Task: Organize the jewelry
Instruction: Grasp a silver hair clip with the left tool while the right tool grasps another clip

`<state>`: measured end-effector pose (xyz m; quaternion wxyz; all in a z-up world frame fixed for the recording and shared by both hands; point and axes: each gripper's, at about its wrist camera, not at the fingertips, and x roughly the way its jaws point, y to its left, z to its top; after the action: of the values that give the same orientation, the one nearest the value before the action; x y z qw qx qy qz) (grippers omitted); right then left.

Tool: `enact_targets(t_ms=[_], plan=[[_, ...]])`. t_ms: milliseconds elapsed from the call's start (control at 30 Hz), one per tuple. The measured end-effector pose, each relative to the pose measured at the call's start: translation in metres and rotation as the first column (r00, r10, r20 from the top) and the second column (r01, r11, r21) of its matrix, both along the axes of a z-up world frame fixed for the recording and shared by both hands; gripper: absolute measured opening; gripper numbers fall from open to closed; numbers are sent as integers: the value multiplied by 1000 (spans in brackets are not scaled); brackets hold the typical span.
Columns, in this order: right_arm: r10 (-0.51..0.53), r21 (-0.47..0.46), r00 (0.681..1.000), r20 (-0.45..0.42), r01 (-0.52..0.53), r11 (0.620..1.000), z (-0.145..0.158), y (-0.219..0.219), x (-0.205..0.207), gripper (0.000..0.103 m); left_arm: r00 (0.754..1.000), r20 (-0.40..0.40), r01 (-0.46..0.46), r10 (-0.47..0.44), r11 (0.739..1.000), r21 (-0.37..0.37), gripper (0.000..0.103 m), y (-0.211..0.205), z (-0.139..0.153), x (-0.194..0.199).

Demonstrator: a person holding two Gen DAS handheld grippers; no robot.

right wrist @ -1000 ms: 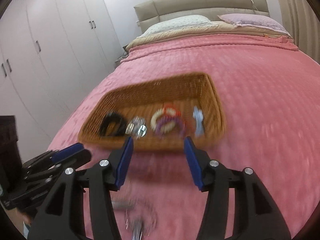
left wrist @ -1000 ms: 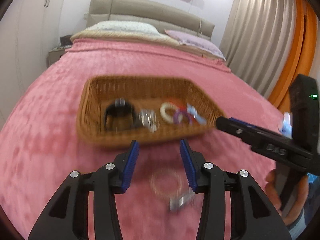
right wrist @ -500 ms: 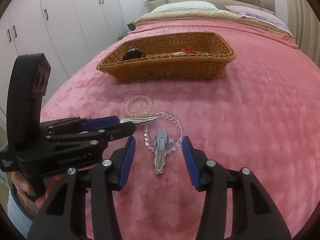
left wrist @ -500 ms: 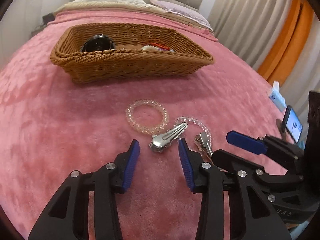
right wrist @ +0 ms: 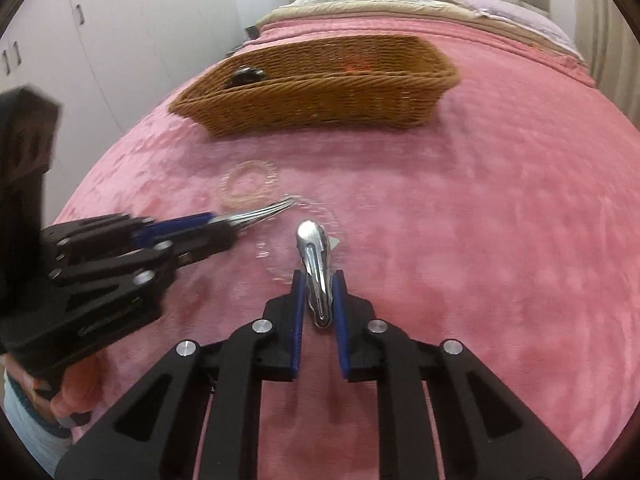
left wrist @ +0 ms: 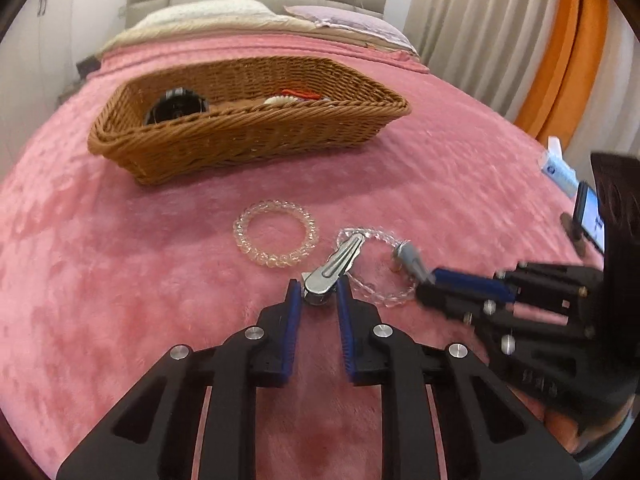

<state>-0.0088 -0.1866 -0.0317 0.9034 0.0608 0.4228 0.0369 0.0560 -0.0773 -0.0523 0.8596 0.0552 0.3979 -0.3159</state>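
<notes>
- The left claw (left wrist: 319,294) is low over the pink bed cover (left wrist: 120,280). Its jaws are closing on the wide end of a silver hair clip (left wrist: 334,270), and the blue pads already touch the clip on both sides.
- This clip lies slanted, its thin end resting across a clear bead bracelet (left wrist: 376,268) on the cover.
- The right claw (right wrist: 319,294) is closing too. Its blue pads pinch a 2nd silver hair clip (right wrist: 314,268), which points away from the camera with its rounded end forward.
- In the left wrist view the right claw (left wrist: 424,280) comes in from the right, with the grey end of its clip sticking out past the tips, over the same bracelet.
- In the right wrist view the left claw (right wrist: 212,226) reaches in from the left, with its clip pointing toward the middle.
- A thicker clear bead ring (left wrist: 276,238) lies just beside the first clip, apart from both claws.
- A brown wicker basket (left wrist: 248,140) sits farther up the bed. It holds a black round thing (left wrist: 176,108), a white bead piece and something red.
</notes>
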Motion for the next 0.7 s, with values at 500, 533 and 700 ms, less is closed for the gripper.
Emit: enact_targets(t_ms=[500,533,700], plan=[[41,90,999,-1,-41,995,0,-24,-14,12,971,-16,-236,237,971,40,19,43,3,-44],[43,102,999,5,-43,994,1,-25,-16,13,975,-12,-220,221,975,42,19,40,3,-48],[23,103,1000,18,-24,994,3,-30,-19,36,992,-35,-120,120,993,7,37,34,5,-59]])
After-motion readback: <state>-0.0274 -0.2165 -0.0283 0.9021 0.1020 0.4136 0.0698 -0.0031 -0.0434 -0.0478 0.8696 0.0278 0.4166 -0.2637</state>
